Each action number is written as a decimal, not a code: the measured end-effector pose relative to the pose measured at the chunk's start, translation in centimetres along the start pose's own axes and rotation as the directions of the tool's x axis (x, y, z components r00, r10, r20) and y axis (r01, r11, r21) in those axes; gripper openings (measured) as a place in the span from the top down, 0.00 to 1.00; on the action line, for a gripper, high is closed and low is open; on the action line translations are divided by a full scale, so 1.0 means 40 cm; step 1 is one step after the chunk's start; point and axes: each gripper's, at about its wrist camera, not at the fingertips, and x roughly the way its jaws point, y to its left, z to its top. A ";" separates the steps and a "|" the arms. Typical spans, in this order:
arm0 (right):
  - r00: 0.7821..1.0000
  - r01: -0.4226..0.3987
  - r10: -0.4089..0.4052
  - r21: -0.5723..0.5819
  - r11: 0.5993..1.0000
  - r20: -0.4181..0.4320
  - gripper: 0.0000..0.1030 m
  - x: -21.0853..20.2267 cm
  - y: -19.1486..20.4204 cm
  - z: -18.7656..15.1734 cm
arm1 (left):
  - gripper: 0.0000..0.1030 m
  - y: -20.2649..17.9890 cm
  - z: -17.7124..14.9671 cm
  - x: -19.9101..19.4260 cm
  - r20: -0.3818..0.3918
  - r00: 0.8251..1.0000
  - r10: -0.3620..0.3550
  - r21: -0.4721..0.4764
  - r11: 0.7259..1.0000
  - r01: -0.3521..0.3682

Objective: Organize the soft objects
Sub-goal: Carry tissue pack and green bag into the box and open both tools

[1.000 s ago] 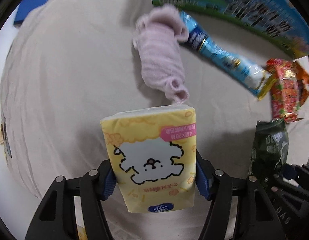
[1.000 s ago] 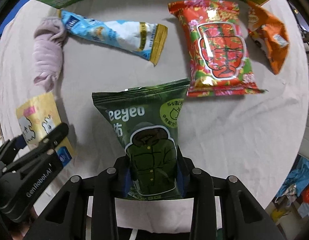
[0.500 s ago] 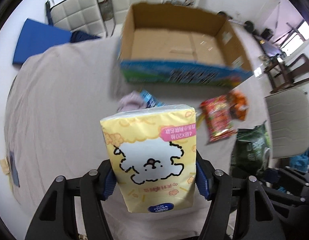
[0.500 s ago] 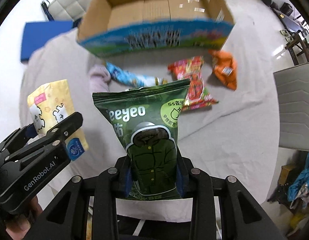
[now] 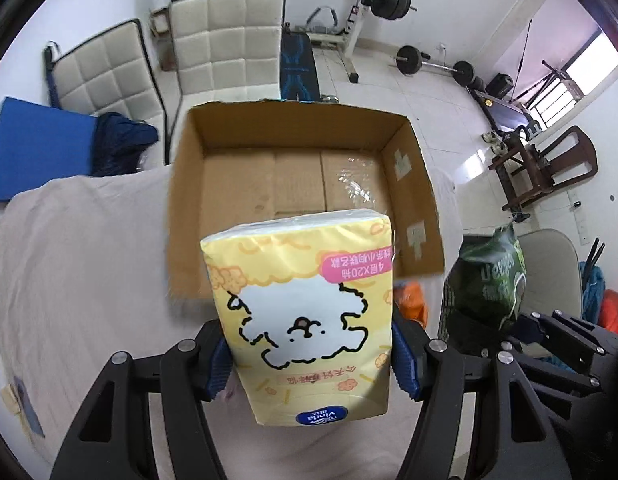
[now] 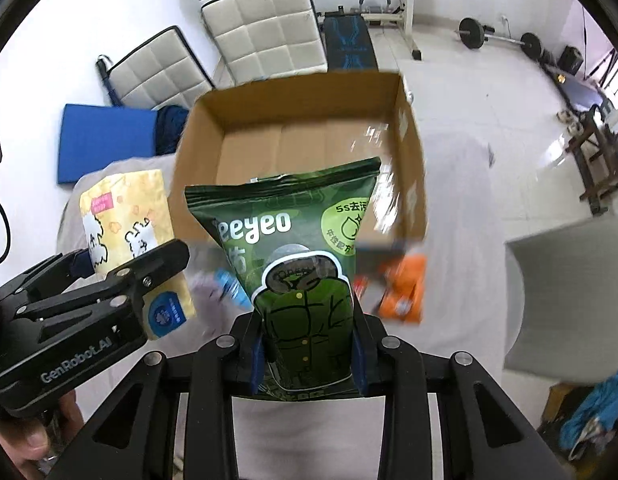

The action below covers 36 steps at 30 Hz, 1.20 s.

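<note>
While both packs hung above the table, I judged the step in hand to be carrying them over the near wall of the cardboard box (image 5: 301, 184) and letting them go inside. On my left, the left gripper (image 5: 309, 354) had its fingers closed on the lower sides of the yellow tissue pack (image 5: 303, 312), which stood upright in front of the box opening. To do this well I needed to bring each pack fully past the near rim before parting the fingers, and to keep the two grippers apart so they would not knock together over the box. On my right, the right gripper (image 6: 309, 354) clamped the base of the green pouch (image 6: 297, 276), also upright and short of the box.

Only the left wrist view showed the tissue pack's face and its grip squarely, with the green pouch at its right edge. Only the right wrist view showed the things left on the cloth: an orange packet (image 6: 403, 294), a blue wrapper (image 6: 231, 288) and something pale lilac, blurred, beside it.
</note>
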 end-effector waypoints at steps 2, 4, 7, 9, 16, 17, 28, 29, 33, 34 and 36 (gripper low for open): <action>1.000 0.012 -0.012 0.003 1.000 -0.002 0.66 0.025 -0.024 0.068 | 0.40 0.001 0.064 0.048 -0.028 1.000 -0.004 -0.009 1.000 0.004; 0.999 0.031 -0.031 0.004 0.999 -0.006 0.66 0.072 -0.049 0.128 | 0.40 0.006 0.119 0.094 -0.052 0.999 -0.008 -0.028 1.000 0.006; 0.999 0.036 -0.035 0.013 0.999 -0.034 0.66 0.130 -0.083 0.225 | 0.40 0.019 0.194 0.180 -0.097 0.995 -0.026 -0.058 0.998 0.020; 0.998 0.036 -0.035 0.017 0.999 -0.053 0.66 0.160 -0.100 0.303 | 0.40 0.035 0.236 0.242 -0.130 0.991 -0.043 -0.077 0.996 0.034; 0.990 0.002 0.006 0.053 0.999 -0.140 0.66 0.361 -0.136 0.420 | 0.39 0.085 0.357 0.437 -0.247 0.961 -0.125 -0.140 0.986 0.093; 0.989 0.008 0.000 0.054 0.999 -0.147 0.66 0.392 -0.142 0.437 | 0.39 0.091 0.369 0.458 -0.258 0.958 -0.122 -0.138 0.986 0.089; 0.978 0.053 -0.041 0.058 0.997 -0.204 0.66 0.571 -0.176 0.512 | 0.39 0.092 0.416 0.576 -0.370 0.913 -0.175 -0.117 0.983 0.141; 0.978 0.057 -0.044 0.060 0.997 -0.206 0.65 0.574 -0.181 0.513 | 0.39 0.091 0.418 0.576 -0.374 0.912 -0.167 -0.119 0.984 0.132; 0.974 0.072 -0.064 0.030 0.997 -0.216 0.58 0.592 -0.175 0.510 | 0.28 0.083 0.416 0.564 -0.391 0.912 -0.122 -0.089 0.992 0.094; 0.973 0.077 -0.069 0.029 0.997 -0.219 0.52 0.592 -0.178 0.509 | 0.24 0.079 0.415 0.556 -0.391 0.915 -0.101 -0.069 0.994 0.080; 0.973 0.072 -0.065 0.026 0.997 -0.221 0.44 0.588 -0.169 0.506 | 0.14 0.072 0.413 0.532 -0.377 0.925 -0.045 -0.030 0.999 0.037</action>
